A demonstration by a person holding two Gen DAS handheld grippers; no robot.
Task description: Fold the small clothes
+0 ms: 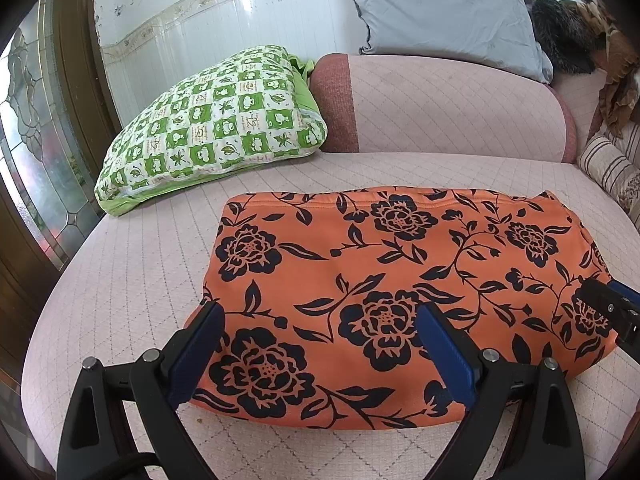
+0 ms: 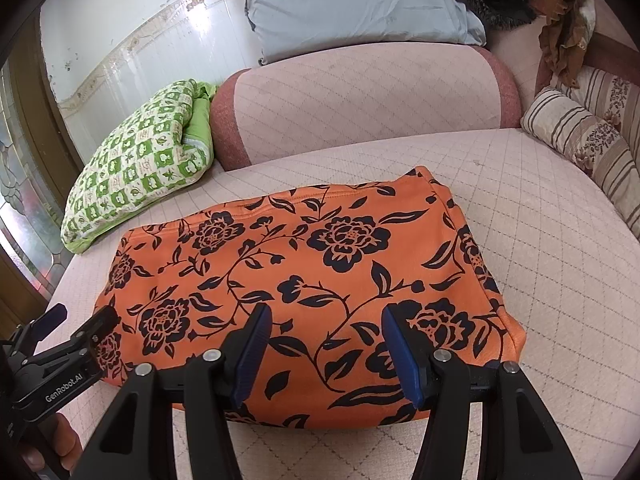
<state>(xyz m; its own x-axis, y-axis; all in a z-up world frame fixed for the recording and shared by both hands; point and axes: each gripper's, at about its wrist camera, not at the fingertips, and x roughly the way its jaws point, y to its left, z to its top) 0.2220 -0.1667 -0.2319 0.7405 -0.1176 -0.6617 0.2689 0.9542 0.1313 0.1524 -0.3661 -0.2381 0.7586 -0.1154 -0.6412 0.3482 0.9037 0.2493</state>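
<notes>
An orange garment with black flowers (image 1: 400, 276) lies folded into a flat rectangle on the pink quilted sofa seat (image 1: 120, 280); it also shows in the right wrist view (image 2: 320, 272). My left gripper (image 1: 320, 332) is open and empty, its blue-padded fingers just above the garment's near left part. My right gripper (image 2: 326, 340) is open and empty over the garment's near right part. The right gripper's tip shows at the right edge of the left wrist view (image 1: 608, 308). The left gripper shows at the left of the right wrist view (image 2: 72, 328), open.
A green checked pillow (image 1: 208, 128) lies at the back left. The pink backrest (image 1: 440, 100) stands behind the garment with a grey cushion (image 1: 440, 12) on top. A striped cushion (image 2: 584, 148) lies at the right. A glass door (image 1: 32, 140) is at the left.
</notes>
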